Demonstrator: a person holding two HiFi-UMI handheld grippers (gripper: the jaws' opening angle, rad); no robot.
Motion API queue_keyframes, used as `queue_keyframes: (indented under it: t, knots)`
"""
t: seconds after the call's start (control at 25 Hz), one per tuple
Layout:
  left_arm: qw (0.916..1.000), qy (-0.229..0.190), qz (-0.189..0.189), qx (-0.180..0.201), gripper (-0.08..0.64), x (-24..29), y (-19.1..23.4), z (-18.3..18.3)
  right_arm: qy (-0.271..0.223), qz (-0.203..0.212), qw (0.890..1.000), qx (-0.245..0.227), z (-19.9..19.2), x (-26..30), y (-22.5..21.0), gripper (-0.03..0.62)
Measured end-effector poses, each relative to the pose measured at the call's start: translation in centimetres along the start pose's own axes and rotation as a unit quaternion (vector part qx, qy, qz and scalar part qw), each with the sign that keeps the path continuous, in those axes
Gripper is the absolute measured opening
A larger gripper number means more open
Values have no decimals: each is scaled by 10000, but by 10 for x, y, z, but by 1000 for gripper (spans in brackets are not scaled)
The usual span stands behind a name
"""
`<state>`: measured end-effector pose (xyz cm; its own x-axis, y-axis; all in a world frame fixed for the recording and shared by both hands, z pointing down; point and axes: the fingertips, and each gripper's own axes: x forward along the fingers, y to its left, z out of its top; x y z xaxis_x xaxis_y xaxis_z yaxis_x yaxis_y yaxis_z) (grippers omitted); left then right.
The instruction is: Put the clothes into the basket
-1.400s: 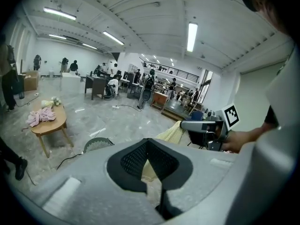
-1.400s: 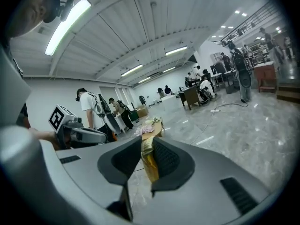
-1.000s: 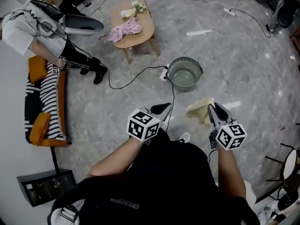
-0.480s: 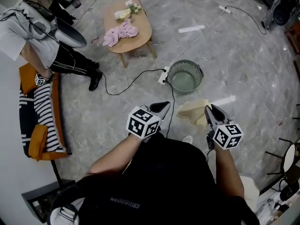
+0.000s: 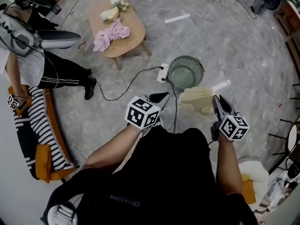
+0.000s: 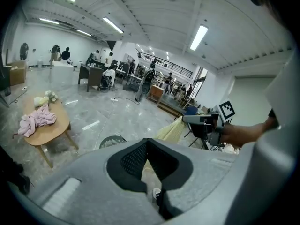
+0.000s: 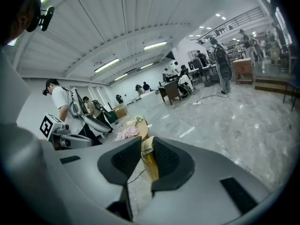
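Note:
A pale yellow cloth hangs from my right gripper, whose jaws are shut on a fold of it. The cloth hangs just on the near side of the round grey-green basket on the floor. My left gripper is held level with it to the left, its jaws slightly apart with nothing between them. Through that gap I see the yellow cloth and the basket. A pink garment lies on the oval wooden table farther off.
A power strip with black and white cables lies on the floor beside the basket. A person carrying equipment stands at the left by a striped orange couch. A chair stands at the right edge.
Both grippers have moved forward toward the basket, the right one carrying the yellow cloth. The cloth now hangs close to the basket's near rim. The person at the left has shifted.

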<state>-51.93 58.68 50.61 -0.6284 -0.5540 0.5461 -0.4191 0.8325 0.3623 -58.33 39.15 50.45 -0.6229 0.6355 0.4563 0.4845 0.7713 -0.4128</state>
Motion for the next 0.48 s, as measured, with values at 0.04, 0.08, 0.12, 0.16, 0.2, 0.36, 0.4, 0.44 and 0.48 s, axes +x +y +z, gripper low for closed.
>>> queue_keyframes:
  t: [0.04,0.08,0.12,0.16,0.2,0.36,0.4,0.44,0.48]
  knots:
    - [10000,58,-38,30,2,0,7,-2,-58,-59,10000,8,4,5,1,89]
    - [9999,110,-60,48,1,0,14,-3,-105,-110,9999,7,8,11,1,89]
    - [9999,150,-65,43,1,0,21,-4,-133,-151,9998,4,12,19,1,89]
    - [9998,172,-55,9,1,1,28,-4,-142,-183,9997,5,15,27,0,89]
    - [9998,176,-38,-43,2,2,34,-4,-135,-204,9997,13,19,35,-3,89]
    - [9996,182,95,-193,2,13,46,-5,-96,-220,9994,232,28,69,-25,89]
    - [9995,192,151,-223,2,17,51,-6,-79,-220,9991,366,29,80,-32,89]
    - [9992,190,213,-269,1,22,55,-5,-43,-226,9984,510,28,92,-38,89]
    - [9989,177,276,-340,2,26,59,-5,21,-237,9978,626,25,103,-44,89]
